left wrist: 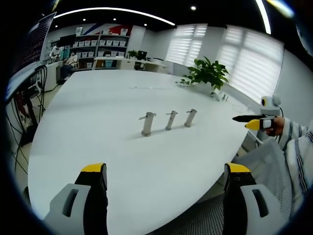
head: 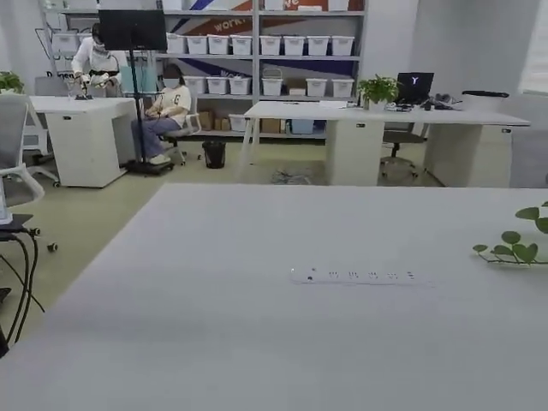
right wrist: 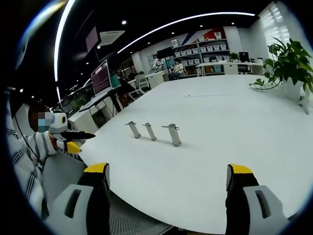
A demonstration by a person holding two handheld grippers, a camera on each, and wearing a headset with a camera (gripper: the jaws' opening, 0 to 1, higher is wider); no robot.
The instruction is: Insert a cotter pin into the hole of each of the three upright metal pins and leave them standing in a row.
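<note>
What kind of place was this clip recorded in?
Probably an open-plan office or lab workspace: a large white table with a power strip, wall shelving stacked with white storage bins, and another white desk carrying a laptop.

Seating of cotter pins (left wrist: 144, 117) in 3 metal pins (left wrist: 170, 120) too small to tell; plant (head: 519, 246) edge-cropped.

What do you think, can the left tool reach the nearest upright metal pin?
Probably yes: the left tool hangs open, the nearest pin stands straight ahead across open table, and the right tool is off to the side.
</note>
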